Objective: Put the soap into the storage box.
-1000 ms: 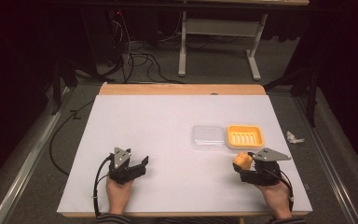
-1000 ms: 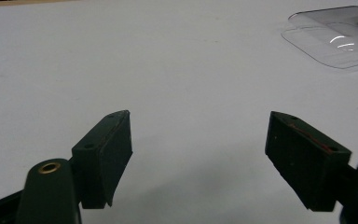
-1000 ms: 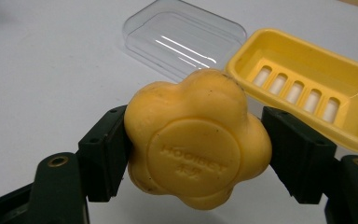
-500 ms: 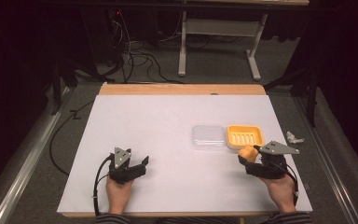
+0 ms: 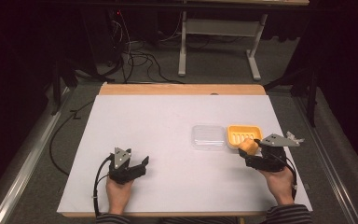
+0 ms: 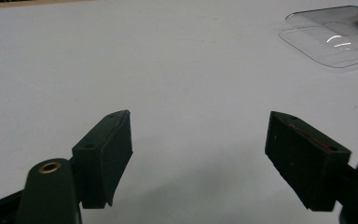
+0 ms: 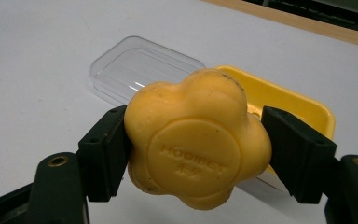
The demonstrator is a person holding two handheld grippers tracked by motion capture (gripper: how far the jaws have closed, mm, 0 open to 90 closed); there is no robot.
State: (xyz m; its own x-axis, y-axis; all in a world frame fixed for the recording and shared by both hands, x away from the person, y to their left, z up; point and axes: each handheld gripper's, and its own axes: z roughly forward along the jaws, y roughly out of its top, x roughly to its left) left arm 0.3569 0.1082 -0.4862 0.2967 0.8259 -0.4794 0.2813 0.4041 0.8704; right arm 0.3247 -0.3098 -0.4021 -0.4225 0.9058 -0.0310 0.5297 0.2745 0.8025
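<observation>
I see the table (image 5: 168,135) as the biggest thing here, a white sheet with a wooden strip along its 12 o'clock edge. On it, toward 3 o'clock from the middle, lie 2 containers touching side by side: a clear lid (image 5: 208,136) and, at its 3 o'clock side, a yellow dish (image 5: 244,134). My right gripper (image 5: 253,148) sits at about 4 o'clock on the table, held in the person's right hand (image 5: 278,183), and its jaws pinch a yellow soap (image 5: 247,146) shaped like a flower. In the right gripper view the soap (image 7: 196,140) is clamped on both flanks, its round stamped face turned to the camera, with the dish (image 7: 289,103) just behind it at 1 o'clock and the lid (image 7: 144,70) at 11 o'clock. From the high view the soap hangs at the dish's 6 o'clock rim; I cannot tell whether it touches. My left gripper (image 5: 141,164) rests at 7 o'clock on the table, in the left hand (image 5: 118,195), well apart from the containers. In the left gripper view its jaws stand wide apart with bare table (image 6: 168,70) between them, and the lid (image 6: 335,39) lies far off at 2 o'clock.
</observation>
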